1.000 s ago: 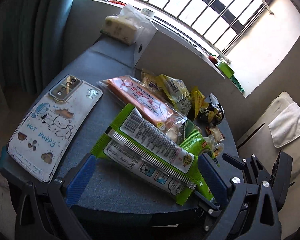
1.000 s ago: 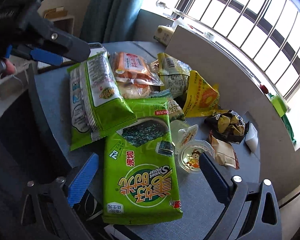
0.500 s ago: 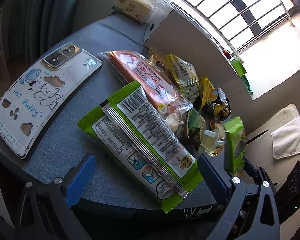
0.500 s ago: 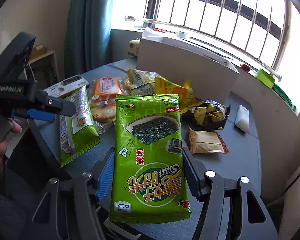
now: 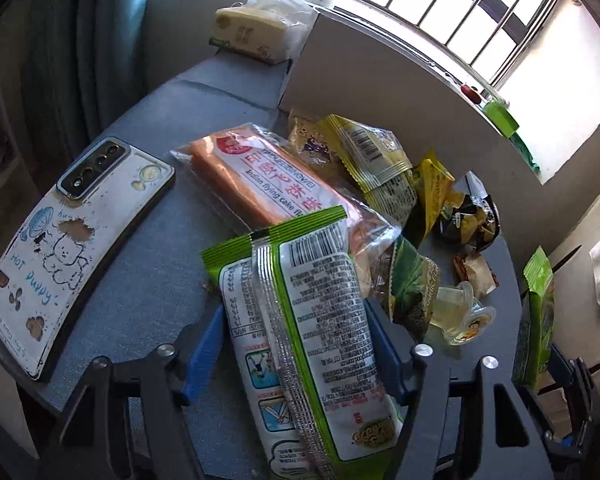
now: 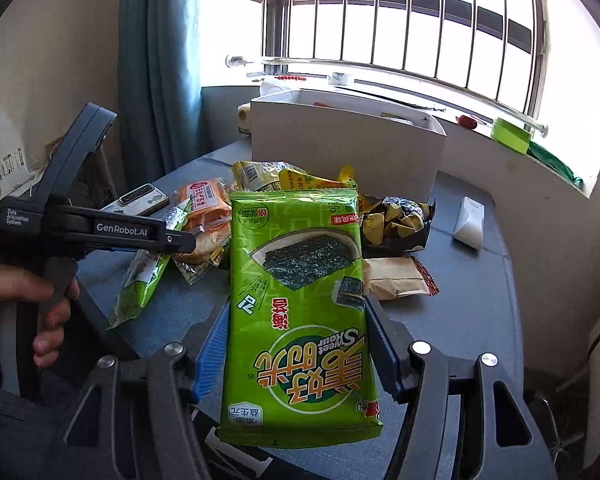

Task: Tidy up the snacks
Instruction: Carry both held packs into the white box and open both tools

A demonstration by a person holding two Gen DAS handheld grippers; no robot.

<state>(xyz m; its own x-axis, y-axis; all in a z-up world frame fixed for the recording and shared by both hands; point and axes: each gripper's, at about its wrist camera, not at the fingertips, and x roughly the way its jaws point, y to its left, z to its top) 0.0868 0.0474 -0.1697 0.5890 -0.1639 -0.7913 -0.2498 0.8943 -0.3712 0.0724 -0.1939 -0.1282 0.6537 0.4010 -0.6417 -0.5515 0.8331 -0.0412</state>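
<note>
- Snacks are piled on the round table (image 5: 148,280), near a white box (image 6: 340,140).
- A green seaweed bag (image 6: 300,300) is gripped by the right hand-held gripper (image 6: 296,344) and is lifted off the table.
- A second green bag (image 5: 300,320) lies between the closing pads of the left hand-held gripper (image 5: 296,344) and is touched on both sides.
- A phone (image 5: 72,240) is lying beside the snacks.

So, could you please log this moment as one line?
left claw: closing on back-up green packet | right claw: holds seaweed packet, lifted | white box: behind pile
</note>
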